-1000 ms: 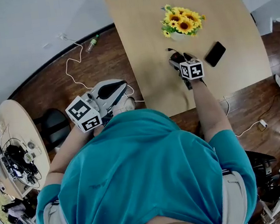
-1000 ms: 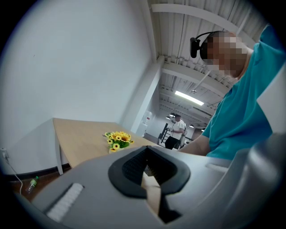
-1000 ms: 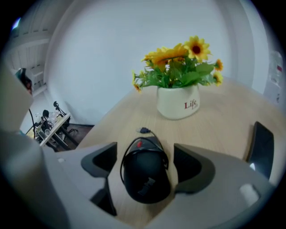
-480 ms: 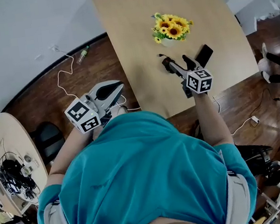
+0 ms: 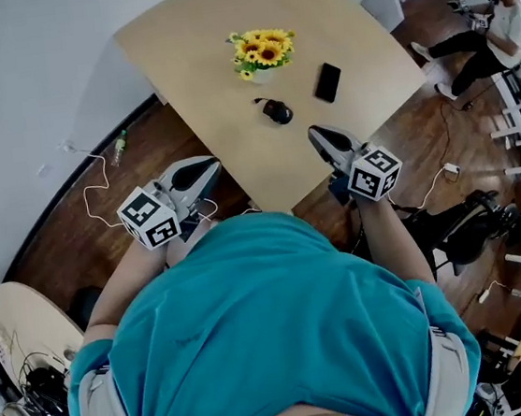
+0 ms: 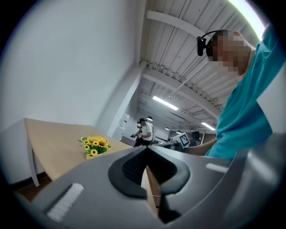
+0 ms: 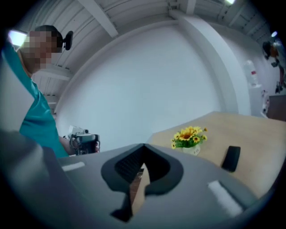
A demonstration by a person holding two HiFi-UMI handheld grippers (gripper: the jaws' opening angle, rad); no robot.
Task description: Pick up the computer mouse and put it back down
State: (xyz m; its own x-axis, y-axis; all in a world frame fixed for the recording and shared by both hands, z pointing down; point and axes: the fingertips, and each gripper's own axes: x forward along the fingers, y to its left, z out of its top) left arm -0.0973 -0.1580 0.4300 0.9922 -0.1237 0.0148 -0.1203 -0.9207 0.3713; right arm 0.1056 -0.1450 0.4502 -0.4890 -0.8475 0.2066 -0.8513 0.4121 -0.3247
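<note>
The black computer mouse (image 5: 277, 111) lies on the light wooden table (image 5: 193, 41), its cable running toward the sunflower pot (image 5: 260, 53). My right gripper (image 5: 324, 138) hangs above the table's near edge, apart from the mouse, jaws closing to shut with nothing between them. In the right gripper view its tips (image 7: 144, 148) meet; the mouse is hidden there. My left gripper (image 5: 201, 170) is held off the table's left corner over the floor, shut and empty, tips together (image 6: 146, 150).
A black phone (image 5: 327, 82) lies right of the mouse and shows as a phone (image 7: 231, 158) beside the sunflowers (image 7: 190, 137). White cables (image 5: 89, 190) trail on the wood floor. A seated person (image 5: 492, 23) is far right; a round table (image 5: 23, 344) is lower left.
My right gripper let go of the mouse, rose and drew back to the table's near edge, and its jaws went from open to shut. The mouse stays on the table. The head view swung.
</note>
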